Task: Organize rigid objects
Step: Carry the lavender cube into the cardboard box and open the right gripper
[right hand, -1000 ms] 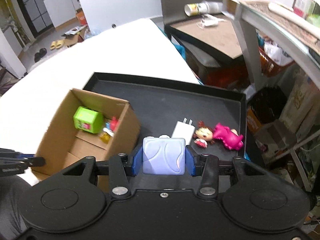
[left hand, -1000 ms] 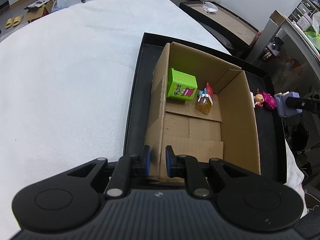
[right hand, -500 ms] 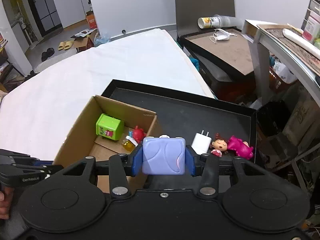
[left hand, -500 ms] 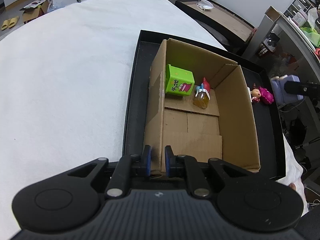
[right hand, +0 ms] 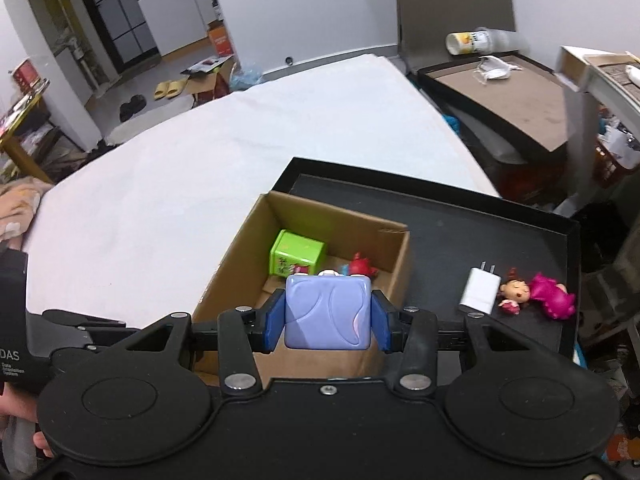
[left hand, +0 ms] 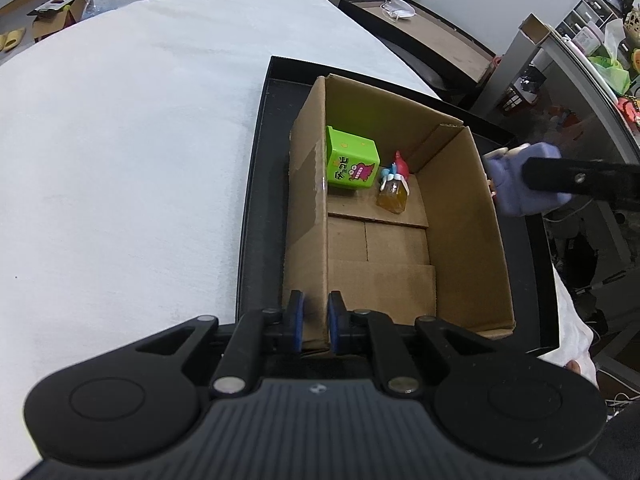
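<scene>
An open cardboard box (left hand: 468,216) (right hand: 236,256) stands in a black tray (left hand: 260,184) (right hand: 440,216). Inside lie a green cube (left hand: 350,163) (right hand: 295,258), a small amber bottle (left hand: 393,196) and a red toy (left hand: 401,163) (right hand: 360,267). My left gripper (left hand: 315,320) is shut on the box's near left wall. My right gripper (right hand: 327,320) is shut on a lavender block (right hand: 327,310) (left hand: 520,184), held above the box's right wall. A white charger (right hand: 480,290) and a pink doll (right hand: 538,294) lie on the tray to the right of the box.
The tray sits on a white-covered table (left hand: 120,140) near its right edge. A dark side table (right hand: 504,88) with a cup and mask stands behind. Cluttered shelves (left hand: 592,40) are at the right.
My right gripper has carried the lavender block leftward from over the tray to over the box's right wall. My left gripper has kept its hold on the box wall.
</scene>
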The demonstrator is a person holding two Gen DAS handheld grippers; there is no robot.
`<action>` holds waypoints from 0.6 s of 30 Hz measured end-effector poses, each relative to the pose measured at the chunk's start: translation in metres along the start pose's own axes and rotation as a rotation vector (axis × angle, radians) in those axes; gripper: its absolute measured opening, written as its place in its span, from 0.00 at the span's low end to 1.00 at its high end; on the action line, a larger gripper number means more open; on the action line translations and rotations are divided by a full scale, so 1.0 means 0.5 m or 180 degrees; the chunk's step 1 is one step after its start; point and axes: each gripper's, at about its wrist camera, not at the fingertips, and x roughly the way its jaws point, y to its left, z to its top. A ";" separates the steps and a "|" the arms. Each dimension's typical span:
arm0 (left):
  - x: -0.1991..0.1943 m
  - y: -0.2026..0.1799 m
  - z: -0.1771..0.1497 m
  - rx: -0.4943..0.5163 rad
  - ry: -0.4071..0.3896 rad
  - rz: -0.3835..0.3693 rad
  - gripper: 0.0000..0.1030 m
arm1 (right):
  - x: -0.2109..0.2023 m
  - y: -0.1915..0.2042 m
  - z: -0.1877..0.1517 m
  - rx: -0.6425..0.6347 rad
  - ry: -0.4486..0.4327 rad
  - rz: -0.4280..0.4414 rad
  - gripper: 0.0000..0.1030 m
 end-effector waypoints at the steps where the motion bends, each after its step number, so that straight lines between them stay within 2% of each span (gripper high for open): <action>1: 0.000 0.001 0.000 -0.0004 0.0002 -0.0020 0.11 | 0.004 0.005 0.000 -0.0015 0.0020 -0.0019 0.42; 18: 0.010 0.036 0.000 -0.0062 -0.0014 -0.0330 0.12 | 0.105 0.030 0.001 0.0149 0.0259 0.0042 0.42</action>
